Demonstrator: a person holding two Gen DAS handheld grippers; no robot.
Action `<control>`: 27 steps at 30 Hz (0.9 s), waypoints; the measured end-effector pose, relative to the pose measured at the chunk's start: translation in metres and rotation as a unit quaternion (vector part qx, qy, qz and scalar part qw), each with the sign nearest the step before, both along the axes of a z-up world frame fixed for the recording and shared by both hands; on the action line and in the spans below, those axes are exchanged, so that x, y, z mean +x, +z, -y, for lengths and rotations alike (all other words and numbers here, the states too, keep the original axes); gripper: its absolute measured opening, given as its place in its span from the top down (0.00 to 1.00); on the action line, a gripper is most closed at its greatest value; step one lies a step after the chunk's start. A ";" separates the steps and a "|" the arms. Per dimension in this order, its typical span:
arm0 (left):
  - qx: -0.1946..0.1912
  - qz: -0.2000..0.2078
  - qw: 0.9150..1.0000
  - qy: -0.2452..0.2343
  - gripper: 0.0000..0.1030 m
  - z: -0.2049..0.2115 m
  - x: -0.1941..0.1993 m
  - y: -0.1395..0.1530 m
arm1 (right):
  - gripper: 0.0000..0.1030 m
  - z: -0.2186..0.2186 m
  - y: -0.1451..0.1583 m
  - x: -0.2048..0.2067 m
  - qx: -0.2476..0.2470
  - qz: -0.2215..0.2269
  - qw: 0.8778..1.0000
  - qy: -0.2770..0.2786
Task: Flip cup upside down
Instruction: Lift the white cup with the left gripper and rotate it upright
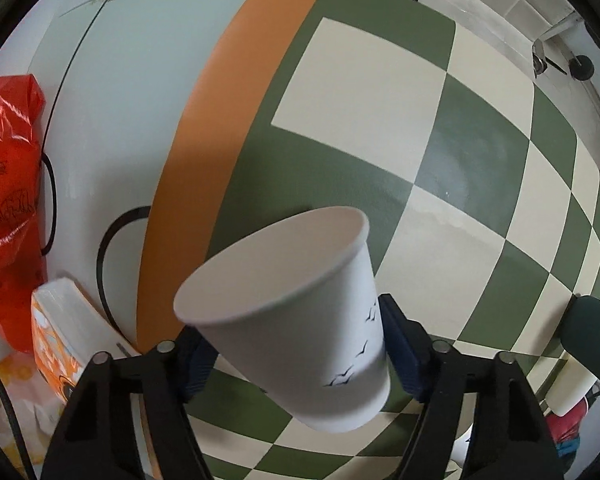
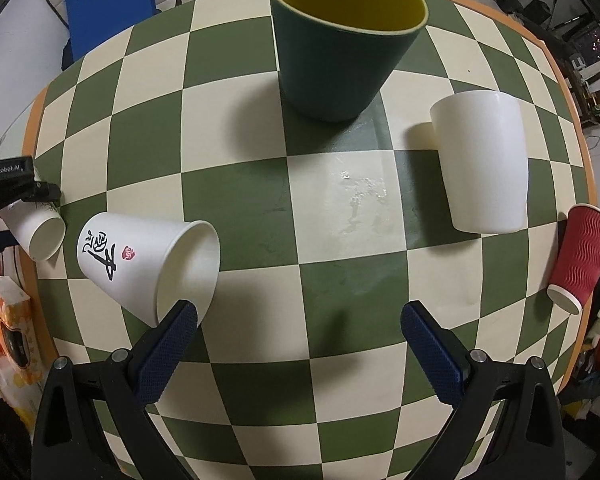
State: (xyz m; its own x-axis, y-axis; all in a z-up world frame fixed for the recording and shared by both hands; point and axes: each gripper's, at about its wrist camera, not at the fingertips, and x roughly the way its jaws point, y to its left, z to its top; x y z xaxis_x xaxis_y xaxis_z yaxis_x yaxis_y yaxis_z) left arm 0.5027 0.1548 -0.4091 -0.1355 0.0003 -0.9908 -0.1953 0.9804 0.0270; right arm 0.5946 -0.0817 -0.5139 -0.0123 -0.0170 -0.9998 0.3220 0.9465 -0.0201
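My left gripper (image 1: 296, 344) is shut on a white paper cup with small bird marks (image 1: 300, 320), held tilted above the checkered table, its mouth facing up and away. The same cup (image 2: 38, 234) and left gripper show at the far left edge in the right wrist view. My right gripper (image 2: 298, 320) is open and empty above the checkered table (image 2: 340, 288).
A white paper cup with black calligraphy (image 2: 148, 264) lies on its side near my right gripper's left finger. A dark green cup with yellow inside (image 2: 344, 40) stands upright at the back. A white cup (image 2: 484, 164) stands upside down; a red ripple cup (image 2: 580, 256) sits at the right edge. A red bag (image 1: 8, 184) and tissue pack (image 1: 68, 336) lie left.
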 end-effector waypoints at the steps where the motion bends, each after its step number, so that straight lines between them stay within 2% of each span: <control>1: 0.004 0.007 1.000 -0.005 0.34 0.000 -0.001 0.003 | 0.00 0.001 0.001 0.000 0.000 0.001 1.000 0.000; 7: 0.022 0.041 0.998 -0.048 0.36 0.011 -0.020 0.030 | 0.00 0.007 0.010 -0.004 0.001 0.009 1.000 -0.008; 13: 0.026 0.057 0.995 -0.082 0.36 0.024 -0.065 0.054 | 0.00 0.004 0.018 -0.027 0.008 0.014 1.000 -0.010; 21: 0.004 0.052 0.993 -0.106 0.36 0.047 -0.165 0.092 | 0.00 0.006 0.026 -0.082 0.020 0.010 1.000 0.007; 27: -0.022 0.035 0.992 -0.118 0.36 0.067 -0.238 0.108 | 0.00 0.022 0.029 -0.142 0.029 -0.002 0.999 0.027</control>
State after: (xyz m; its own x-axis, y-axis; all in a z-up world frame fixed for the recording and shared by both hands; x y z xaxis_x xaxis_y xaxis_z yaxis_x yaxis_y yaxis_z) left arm 0.2643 0.0874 -0.3009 -0.0673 -0.0190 -0.9975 0.0390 0.9990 -0.0217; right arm 0.4531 -0.1040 -0.4850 -0.0174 0.0397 -0.9991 0.2714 0.9619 0.0335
